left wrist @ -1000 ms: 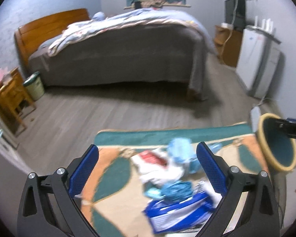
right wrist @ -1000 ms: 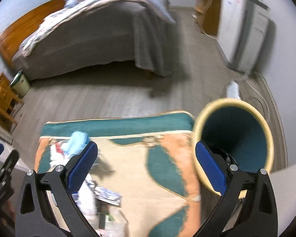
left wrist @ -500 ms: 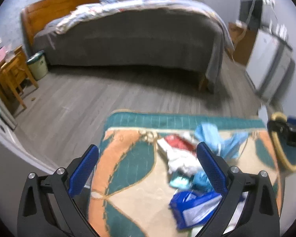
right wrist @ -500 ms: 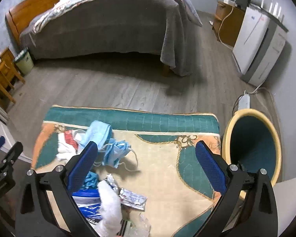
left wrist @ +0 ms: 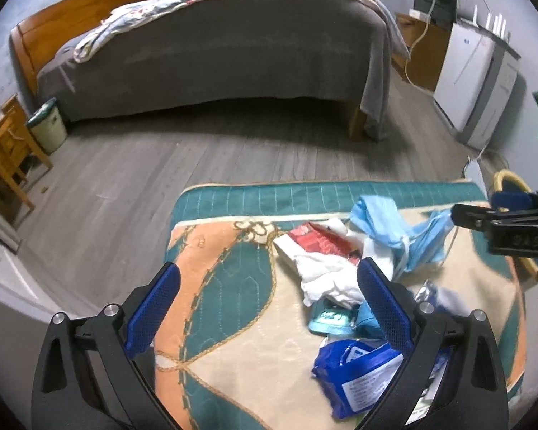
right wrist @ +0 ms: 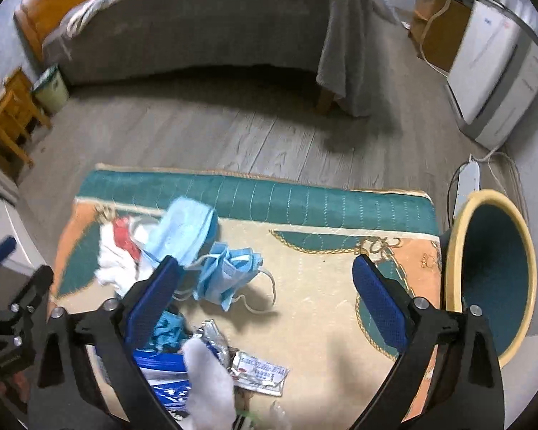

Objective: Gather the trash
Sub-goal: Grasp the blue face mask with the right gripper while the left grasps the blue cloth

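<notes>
A pile of trash lies on a patterned rug [left wrist: 233,286] [right wrist: 322,286]: blue face masks [left wrist: 394,229] [right wrist: 229,272], white tissue [left wrist: 326,272], a red-and-white box [left wrist: 315,240], a blue plastic pack [left wrist: 355,369] [right wrist: 161,365], a foil wrapper [right wrist: 262,372]. A yellow-rimmed bin with a teal inside [right wrist: 491,272] stands at the rug's right end. My left gripper [left wrist: 265,308] is open and empty above the rug, left of the pile. My right gripper [right wrist: 265,304] is open and empty over the masks; it also shows in the left wrist view [left wrist: 502,222].
A bed with a grey cover [left wrist: 215,53] stands across the wooden floor [left wrist: 161,165]. A white appliance [left wrist: 477,82] and a power strip [right wrist: 466,182] are on the right. A small green bin [left wrist: 48,125] and a wooden stool [left wrist: 3,157] are on the left.
Both grippers have swung left over the rug. The bin has moved from between my right fingers to the right edge, and the trash pile has come into fuller view.
</notes>
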Motion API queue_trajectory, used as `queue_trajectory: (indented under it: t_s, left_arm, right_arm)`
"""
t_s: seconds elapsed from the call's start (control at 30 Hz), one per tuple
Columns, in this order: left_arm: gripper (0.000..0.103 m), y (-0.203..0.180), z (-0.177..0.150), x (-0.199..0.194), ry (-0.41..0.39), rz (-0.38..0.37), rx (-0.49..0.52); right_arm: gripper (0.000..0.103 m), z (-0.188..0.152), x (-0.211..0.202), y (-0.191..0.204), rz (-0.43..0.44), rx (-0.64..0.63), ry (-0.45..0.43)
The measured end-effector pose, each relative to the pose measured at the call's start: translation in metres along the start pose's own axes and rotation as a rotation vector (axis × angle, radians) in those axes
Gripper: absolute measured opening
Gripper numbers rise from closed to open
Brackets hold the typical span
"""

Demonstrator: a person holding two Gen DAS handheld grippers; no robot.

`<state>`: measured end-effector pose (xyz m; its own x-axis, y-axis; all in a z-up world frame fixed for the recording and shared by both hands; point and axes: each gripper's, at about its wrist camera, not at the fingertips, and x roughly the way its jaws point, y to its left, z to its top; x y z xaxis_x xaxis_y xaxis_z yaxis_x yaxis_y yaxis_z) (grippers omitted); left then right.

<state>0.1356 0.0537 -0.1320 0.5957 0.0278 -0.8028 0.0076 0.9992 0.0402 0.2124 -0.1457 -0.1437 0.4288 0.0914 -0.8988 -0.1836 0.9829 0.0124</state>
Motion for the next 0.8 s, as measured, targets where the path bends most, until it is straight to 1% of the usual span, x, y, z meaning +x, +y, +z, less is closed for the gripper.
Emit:
queue_trajectory:
  t_s: [0.07,0.1,0.13,0.17,0.2,0.27,0.33,0.37,0.4,0.43,0.47,0.53,0.6,0.63,0.67,0.7,0.8]
  left_arm:
    - [0.098,-0.002,-0.002,0.006,0.013,-0.002,0.005]
    - [0.098,-0.003,-0.003,0.008,0.018,-0.009,0.005]
    - [0.097,-0.004,-0.005,0.01,0.023,-0.019,0.005]
    - [0.096,-0.005,-0.006,0.01,0.026,-0.028,0.006]
    - [0.096,-0.007,-0.008,0.011,0.03,-0.044,0.009]
    - [0.095,-0.016,-0.014,0.015,0.048,-0.079,0.032]
    - [0.093,-0.026,-0.02,0.02,0.074,-0.112,0.061]
    - [0.088,-0.031,-0.022,0.022,0.084,-0.132,0.068]
    - [0.084,-0.036,-0.023,0.023,0.091,-0.15,0.072]
    - [0.077,-0.041,-0.025,0.024,0.103,-0.177,0.076]
    - [0.074,-0.044,-0.026,0.024,0.108,-0.189,0.081]
    - [0.072,-0.054,-0.028,0.025,0.117,-0.214,0.103]
    - [0.067,-0.062,-0.031,0.027,0.137,-0.217,0.134]
    - [0.059,-0.065,-0.033,0.029,0.152,-0.223,0.151]
    - [0.049,-0.068,-0.035,0.031,0.163,-0.226,0.164]
    - [0.046,-0.068,-0.036,0.031,0.168,-0.233,0.173]
    - [0.045,-0.071,-0.034,0.023,0.138,-0.222,0.201]
  right_arm:
    - [0.079,0.0,0.011,0.005,0.007,-0.011,0.022]
    - [0.078,-0.001,0.015,0.007,0.014,-0.009,0.032]
    - [0.074,-0.001,0.018,0.008,0.023,-0.007,0.04]
    - [0.067,-0.001,0.022,0.009,0.038,-0.006,0.051]
    - [0.063,-0.001,0.026,0.011,0.047,-0.009,0.061]
    - [0.041,-0.002,0.032,0.015,0.044,-0.026,0.079]
    - [0.031,-0.004,0.034,0.017,0.04,-0.037,0.092]
    - [0.025,-0.005,0.032,0.017,0.039,-0.037,0.09]
    - [0.024,-0.004,0.031,0.017,0.04,-0.036,0.087]
    - [0.023,-0.004,0.029,0.015,0.042,-0.034,0.081]
    - [0.02,-0.004,0.026,0.014,0.044,-0.033,0.074]
    - [0.018,-0.005,0.021,0.013,0.04,-0.044,0.061]
    - [0.017,-0.004,0.018,0.013,0.034,-0.057,0.052]
    - [0.017,-0.005,0.016,0.012,0.034,-0.061,0.05]
    - [0.016,-0.005,0.013,0.012,0.038,-0.061,0.048]
    - [0.015,-0.005,0.011,0.01,0.04,-0.059,0.045]
    - [0.015,-0.006,0.001,0.007,0.046,-0.055,0.031]
